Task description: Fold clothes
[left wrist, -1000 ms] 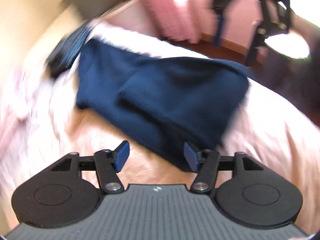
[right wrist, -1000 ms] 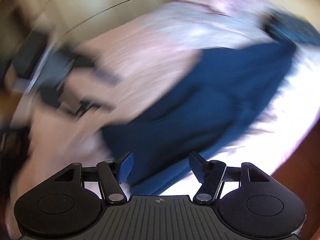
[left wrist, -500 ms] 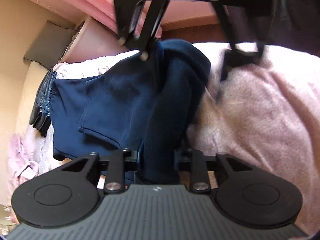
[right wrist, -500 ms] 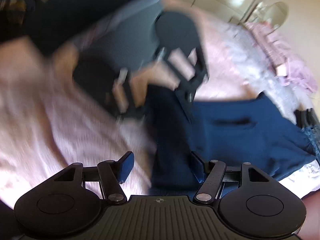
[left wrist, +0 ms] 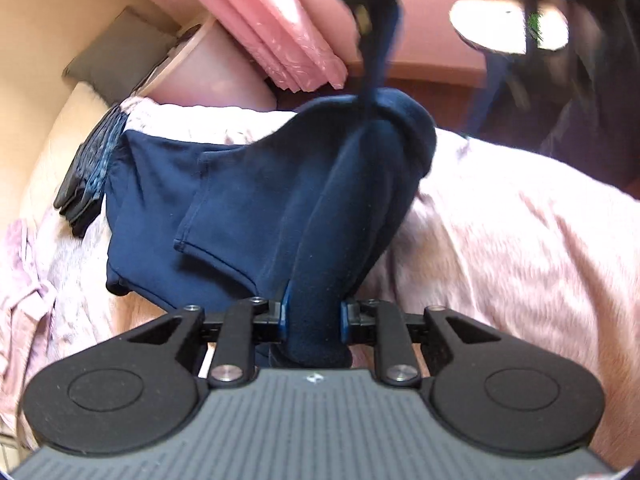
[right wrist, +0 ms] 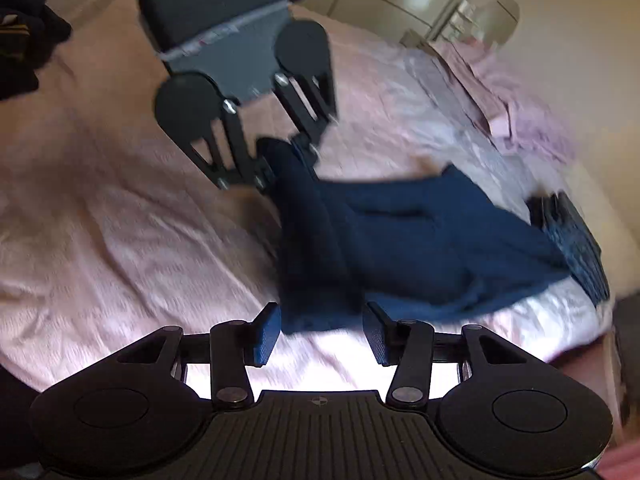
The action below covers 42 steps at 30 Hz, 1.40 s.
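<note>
A navy blue garment [left wrist: 248,208] lies partly folded on a pink bedspread [left wrist: 500,240]. My left gripper [left wrist: 314,316] is shut on a thick rolled fold of it, the blue pads pressing the cloth from both sides while the jaws still close. The right wrist view shows the same garment [right wrist: 420,240] from its other end, with the left gripper [right wrist: 280,160] pinching its far corner. My right gripper [right wrist: 322,334] straddles the near edge of the cloth. Its jaws are closing, and the pads stand apart from the fabric.
A folded stack of dark denim [left wrist: 88,176] lies just past the garment, also seen in the right wrist view [right wrist: 576,248]. Crumpled lilac clothing [right wrist: 532,128] sits near the bed's far corner. Pink curtains [left wrist: 280,28] and a round table [left wrist: 508,28] stand behind the bed.
The left gripper dropped onto the garment and closed on a raised fold. The right gripper swung round to the opposite end, facing the left one, and its jaws narrowed.
</note>
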Available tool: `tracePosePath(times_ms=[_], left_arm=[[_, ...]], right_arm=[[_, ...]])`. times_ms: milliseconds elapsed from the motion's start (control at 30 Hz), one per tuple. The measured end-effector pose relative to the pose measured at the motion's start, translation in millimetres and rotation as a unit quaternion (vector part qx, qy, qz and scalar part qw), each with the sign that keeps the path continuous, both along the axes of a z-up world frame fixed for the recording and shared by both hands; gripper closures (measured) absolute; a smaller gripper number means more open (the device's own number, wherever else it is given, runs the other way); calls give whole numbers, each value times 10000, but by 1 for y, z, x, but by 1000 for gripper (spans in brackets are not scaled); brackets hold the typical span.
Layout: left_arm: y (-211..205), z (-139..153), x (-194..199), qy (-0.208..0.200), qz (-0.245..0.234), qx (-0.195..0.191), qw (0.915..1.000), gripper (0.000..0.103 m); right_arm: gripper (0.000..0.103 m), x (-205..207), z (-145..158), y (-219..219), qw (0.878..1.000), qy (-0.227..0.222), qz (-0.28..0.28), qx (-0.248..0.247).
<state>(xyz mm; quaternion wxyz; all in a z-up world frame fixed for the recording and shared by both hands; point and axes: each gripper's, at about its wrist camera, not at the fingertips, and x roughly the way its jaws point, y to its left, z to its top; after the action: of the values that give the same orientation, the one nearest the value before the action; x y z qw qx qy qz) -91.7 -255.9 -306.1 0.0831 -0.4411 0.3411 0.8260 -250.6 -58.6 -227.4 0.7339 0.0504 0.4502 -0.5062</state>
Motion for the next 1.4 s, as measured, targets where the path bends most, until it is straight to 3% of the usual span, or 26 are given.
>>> tracePosePath(times_ms=[100,133,167,267,367,467,533,667,767,800,833,867,933,1200,1400], left_arm=[[-3,6,1,-51,8,44,10000,86],[-3,7,2,-67,-10,48,10000,86],[-2,8,2,-69,-52,78,9999,86],[5,7,0,-66,-206,155,9996,86],[4,3,-4,-59,-52,225,9997,87],[-4,6,-1,-51,107,348,9993,87],[-11,12,0,-23,219,532,9983,87],[-24,26,-2,50,359,815,9960,87],[-29,30,1,67,319,804,9962,87],[-29,30,2,63,288,765,9966,87],[-27,27,2,41,241,677,9974,86],[-25,25,1,18,193,589,9981,86],[-22,22,0,-20,138,467,9988,87],[-10,65,34,-225,108,658,9975,89],[-9,113,54,-682,255,1116,9911,89]], right_arm=[[56,10,-8,-12,9997,-201,150,-78],[76,6,-11,-17,9997,-221,46,-19],[84,-6,-14,-18,9997,-172,-166,77],[83,-48,-20,5,9978,18,-545,365],[82,-48,-10,24,9977,187,-526,384],[65,-33,-4,20,9980,254,-506,269],[31,-21,-8,8,9986,305,-402,143],[29,10,-43,-29,9984,521,19,-200],[29,5,-61,-50,9960,788,100,-418],[34,0,-65,-56,9958,817,87,-416],[54,-8,-66,-62,9966,743,57,-353],[64,-15,-67,-68,9974,664,46,-286],[76,-20,-67,-74,9979,604,108,-205],[86,-19,-21,-49,9995,-29,279,120],[88,-11,34,-28,9911,-945,645,676]])
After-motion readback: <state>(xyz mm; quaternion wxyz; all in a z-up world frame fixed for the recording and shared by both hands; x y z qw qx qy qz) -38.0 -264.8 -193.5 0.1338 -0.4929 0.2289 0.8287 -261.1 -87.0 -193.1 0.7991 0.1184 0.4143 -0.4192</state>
